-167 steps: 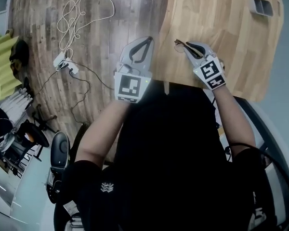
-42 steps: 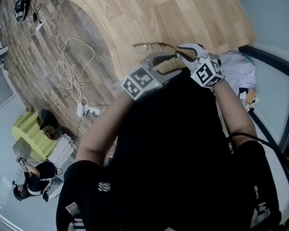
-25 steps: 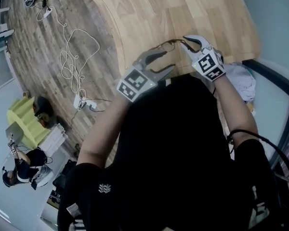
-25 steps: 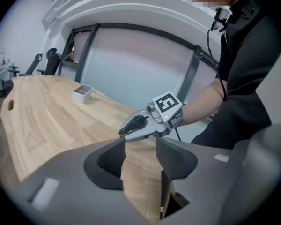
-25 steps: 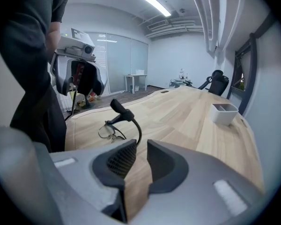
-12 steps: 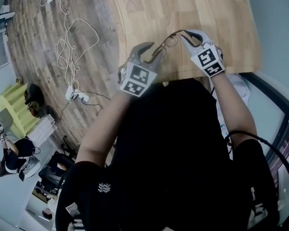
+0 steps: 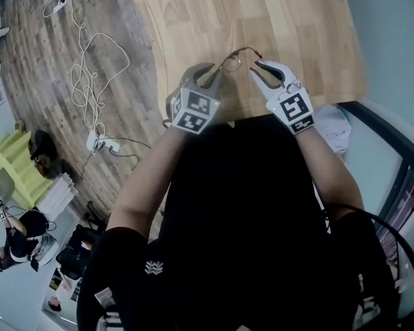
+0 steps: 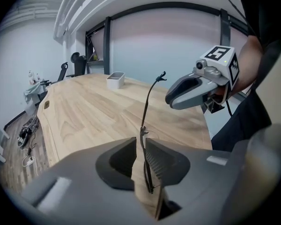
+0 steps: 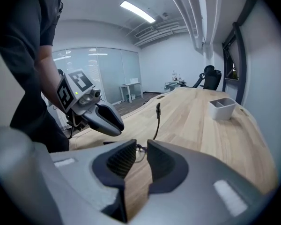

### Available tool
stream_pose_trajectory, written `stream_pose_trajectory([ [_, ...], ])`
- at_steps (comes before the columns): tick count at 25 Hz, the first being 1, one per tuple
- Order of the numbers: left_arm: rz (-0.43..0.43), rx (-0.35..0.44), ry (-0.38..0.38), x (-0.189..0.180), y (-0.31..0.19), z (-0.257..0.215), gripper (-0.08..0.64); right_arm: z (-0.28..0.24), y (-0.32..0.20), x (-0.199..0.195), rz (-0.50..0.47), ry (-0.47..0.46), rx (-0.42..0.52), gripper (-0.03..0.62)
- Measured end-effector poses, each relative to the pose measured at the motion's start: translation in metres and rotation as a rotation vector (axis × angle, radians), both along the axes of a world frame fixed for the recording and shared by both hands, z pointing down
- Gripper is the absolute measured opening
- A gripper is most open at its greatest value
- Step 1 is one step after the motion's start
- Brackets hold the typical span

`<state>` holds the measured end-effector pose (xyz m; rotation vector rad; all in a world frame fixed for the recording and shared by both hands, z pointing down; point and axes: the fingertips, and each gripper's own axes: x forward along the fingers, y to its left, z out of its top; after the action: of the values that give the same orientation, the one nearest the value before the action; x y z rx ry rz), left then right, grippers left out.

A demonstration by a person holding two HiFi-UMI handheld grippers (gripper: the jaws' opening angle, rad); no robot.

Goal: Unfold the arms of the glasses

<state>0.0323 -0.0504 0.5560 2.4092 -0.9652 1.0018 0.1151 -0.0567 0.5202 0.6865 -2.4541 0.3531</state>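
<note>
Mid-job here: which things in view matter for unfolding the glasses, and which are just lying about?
In the job: glasses, held by right gripper; left gripper, jaws closing around one arm.
Lying about: white tray on the table; cables and power strip on the floor.

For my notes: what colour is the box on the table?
White box; best in right gripper view.

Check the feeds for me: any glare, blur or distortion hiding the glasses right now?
Head view: dim, edges bowed, glasses thin and faint. Left gripper view: fisheye, dark corners, bright window behind, glasses crisp. Right gripper view: fisheye, ceiling light flares, glasses partly hidden.
</note>
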Motion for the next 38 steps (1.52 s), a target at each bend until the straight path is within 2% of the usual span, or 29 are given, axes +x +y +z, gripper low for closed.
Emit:
stream_pose_trajectory([
  [8,0.033,-0.061,0.022,0.015,0.002,0.021,0.107,0.01,0.008,0.011,0.001,0.006,-0.024,0.061],
  [14,0.013,-0.077,0.004,0.015,0.001,0.032,0.104,0.014,0.009,0.018,0.009,0.013,-0.035,0.061],
  [17,0.003,-0.104,0.013,0.014,0.002,0.039,0.035,0.014,0.009,0.02,0.011,0.017,-0.035,0.061],
  [19,-0.003,-0.111,0.024,0.013,0.002,0.04,0.023,0.014,0.009,0.021,0.011,0.019,-0.035,0.061],
  [27,0.014,-0.041,0.056,0.013,0.004,0.015,0.023,0.005,0.01,0.009,0.004,-0.009,-0.041,0.061],
  [33,0.048,0.001,0.085,0.012,0.013,0.001,0.023,0.0,0.015,-0.01,-0.019,-0.06,-0.083,0.063],
  [36,0.057,0.016,0.098,0.008,0.017,-0.006,0.023,-0.003,0.017,-0.022,-0.035,-0.085,-0.115,0.154],
  [38,0.06,0.026,0.111,0.004,0.018,-0.01,0.023,-0.006,0.017,-0.03,-0.05,-0.098,-0.122,0.164],
])
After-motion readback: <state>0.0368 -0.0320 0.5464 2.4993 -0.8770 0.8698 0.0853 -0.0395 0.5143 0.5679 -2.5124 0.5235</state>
